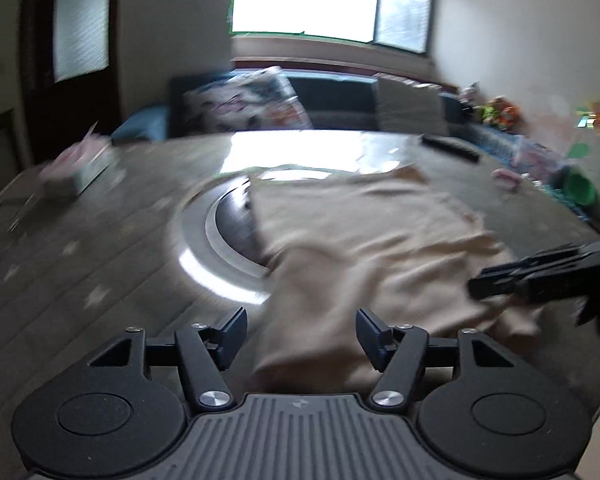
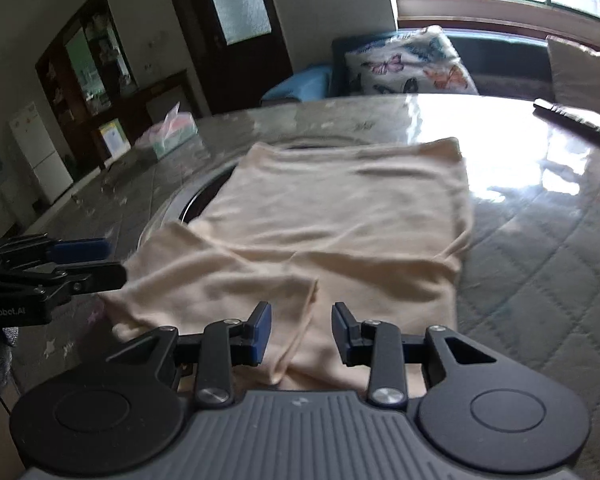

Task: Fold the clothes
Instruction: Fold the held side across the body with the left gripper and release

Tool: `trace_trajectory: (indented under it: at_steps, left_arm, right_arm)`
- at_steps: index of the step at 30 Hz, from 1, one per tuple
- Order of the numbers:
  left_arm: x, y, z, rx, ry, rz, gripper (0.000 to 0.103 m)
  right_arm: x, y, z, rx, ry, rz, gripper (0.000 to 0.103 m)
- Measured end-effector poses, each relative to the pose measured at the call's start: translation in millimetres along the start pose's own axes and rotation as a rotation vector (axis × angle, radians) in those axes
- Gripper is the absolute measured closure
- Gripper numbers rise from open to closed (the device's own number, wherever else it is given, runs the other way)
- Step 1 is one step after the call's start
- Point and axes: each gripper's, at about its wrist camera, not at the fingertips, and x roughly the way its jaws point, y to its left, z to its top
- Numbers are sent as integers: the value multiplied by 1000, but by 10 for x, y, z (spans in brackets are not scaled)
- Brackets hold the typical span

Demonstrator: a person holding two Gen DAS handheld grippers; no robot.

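Cream garment [image 2: 340, 216] spread flat on the bench [image 2: 540, 216], partly over a round inset ring [image 1: 204, 236], near edge doubled back, likely mid-fold. Left hand-held gripper [image 1: 300, 336] open wide over the near hem, gripping nothing. Right hand-held gripper [image 2: 301, 330] part-open, straddling the folded flap, pads clear of cloth. Left view motion-blurred; garment's nearest edge hidden behind the gripper bodies.

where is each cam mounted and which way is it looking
Left wrist: sits on the left gripper, angled down over the beige garment toward the window; right gripper enters at right.
Right wrist: sits on the right gripper, facing the same garment; left gripper enters at left.
Shared: garment, table, butterfly pillow, remote.
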Motion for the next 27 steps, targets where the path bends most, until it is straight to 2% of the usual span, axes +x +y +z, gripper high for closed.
trace_trajectory:
  at_steps: [3,5,6,8,9,18,21,23,25,26,27]
  left_arm:
    - [-52,137,-157,-24,21,29,33]
    - [-60,176,-227,-36,33,32,33]
    - [-53,174,-242,-37,36,35,33]
    - [-32,171,-252,-34,37,35,32]
    - [-4,153,-240,-32,35,34,32]
    - [130,-20,-156,38,42,48,35]
    - [134,-87,-159,74,35,48,43]
    - [137,-134,-169,103,33,47,54]
    - [147,-158,-184,119,35,45,75]
    - [147,-169,-190,125,34,37,77]
    - [146,-179,-192,131,32,35,84]
  right_arm:
    - [30,53,-25,-16,11,-22,72]
    - [33,71,-24,-15,15,-15,82]
    - [24,91,-23,-20,16,-14,84]
    - [12,127,-6,-31,11,-27,96]
    - [-7,138,14,-36,2,-36,98]
    - [-402,300,419,-133,-150,-81,99]
    - [-529,269,521,-148,-193,-109,99]
    - [-587,207,539,-137,-209,-133,99]
    - [-583,118,506,-113,-206,-155,99]
    - [-553,64,465,-102,-198,-166,99]
    - [-503,11,419,-95,-187,-177,99]
